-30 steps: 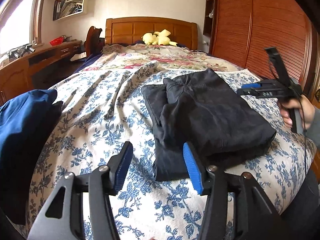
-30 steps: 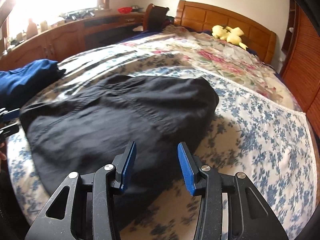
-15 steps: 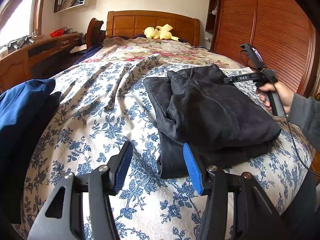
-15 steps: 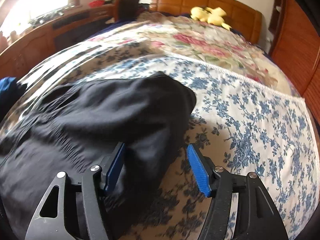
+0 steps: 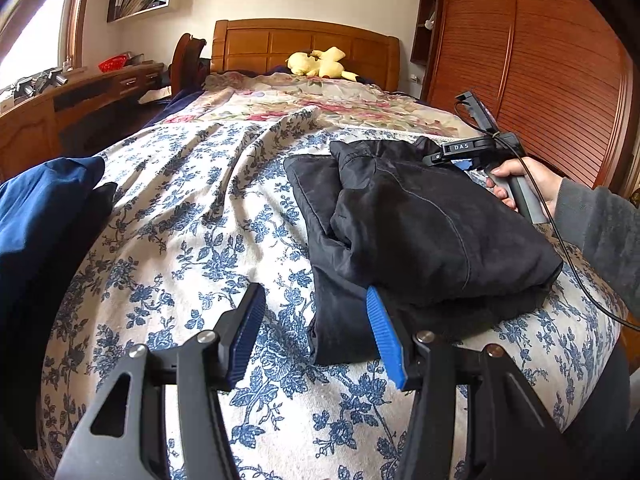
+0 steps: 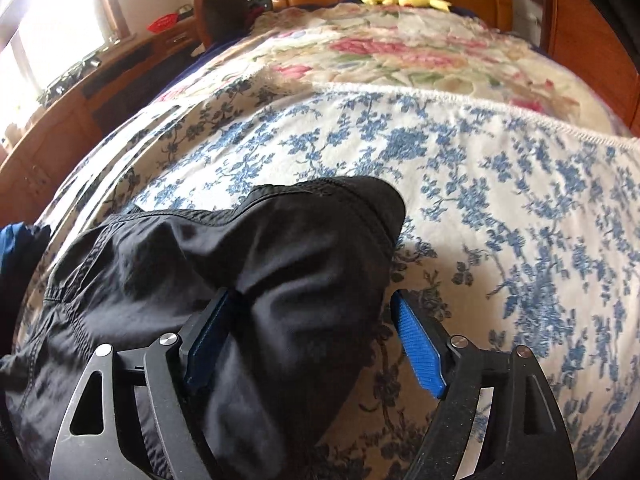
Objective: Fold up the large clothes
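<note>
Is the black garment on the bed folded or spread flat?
Folded. The black garment lies on the floral bedspread as a compact stack: an upper layer overlaps a lower one, whose edge shows along the left side.

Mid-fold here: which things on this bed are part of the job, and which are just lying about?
Job:
- black garment, folded on the floral bedspread
- right gripper, open over its corner
- left gripper, open

Lying about:
- blue clothing
- yellow plush toy

Folded garment on the bedspread, right of the clothes pile. Plush toy far behind the garment, against the headboard. Desk left, wardrobe right.
</note>
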A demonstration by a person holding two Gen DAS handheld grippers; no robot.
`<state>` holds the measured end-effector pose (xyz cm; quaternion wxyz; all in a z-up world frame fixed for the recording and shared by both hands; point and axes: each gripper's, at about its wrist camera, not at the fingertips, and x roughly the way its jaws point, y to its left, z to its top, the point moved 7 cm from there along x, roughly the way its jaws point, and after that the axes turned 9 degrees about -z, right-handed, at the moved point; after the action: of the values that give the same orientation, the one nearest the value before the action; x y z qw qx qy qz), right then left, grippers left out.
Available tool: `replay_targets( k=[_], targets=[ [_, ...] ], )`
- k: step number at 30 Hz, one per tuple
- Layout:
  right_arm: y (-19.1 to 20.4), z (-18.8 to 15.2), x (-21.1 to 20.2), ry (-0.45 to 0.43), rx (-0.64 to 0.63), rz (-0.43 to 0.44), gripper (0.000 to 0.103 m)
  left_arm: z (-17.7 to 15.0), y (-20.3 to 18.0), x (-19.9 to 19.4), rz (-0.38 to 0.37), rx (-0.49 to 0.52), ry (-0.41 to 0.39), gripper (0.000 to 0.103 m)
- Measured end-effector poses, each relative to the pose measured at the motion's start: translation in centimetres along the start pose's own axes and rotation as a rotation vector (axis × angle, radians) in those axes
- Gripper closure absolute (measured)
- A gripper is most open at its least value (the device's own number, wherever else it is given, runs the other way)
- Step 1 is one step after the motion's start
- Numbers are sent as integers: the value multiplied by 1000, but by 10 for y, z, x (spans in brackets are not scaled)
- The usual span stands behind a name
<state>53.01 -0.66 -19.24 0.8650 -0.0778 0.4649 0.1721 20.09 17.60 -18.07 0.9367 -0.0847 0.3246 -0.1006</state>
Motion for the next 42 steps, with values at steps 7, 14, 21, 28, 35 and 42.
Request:
replay_targets(
  k=[7, 14, 21, 28, 35, 42],
  targets=[
    [5, -11, 18, 84, 78, 123, 30, 0, 0, 0, 1, 0, 1, 51],
    [20, -13, -22, -29, -47, 185, 86, 2, -3, 2, -2, 0, 1, 51],
    [-3, -40, -69, -59, -72, 116, 89, 1, -3, 6, -19, -11, 8, 51],
    [-44, -80, -88, -12, -39, 44, 89, 2, 1, 16, -13, -31, 20, 51],
    [-58, -90, -88, -17, 18, 28, 86, 9, -5, 36, -13, -38, 43, 51],
    [-58, -88, -75, -3, 37, -17, 71, 8, -5, 54, 4, -53, 93, 51]
  ],
)
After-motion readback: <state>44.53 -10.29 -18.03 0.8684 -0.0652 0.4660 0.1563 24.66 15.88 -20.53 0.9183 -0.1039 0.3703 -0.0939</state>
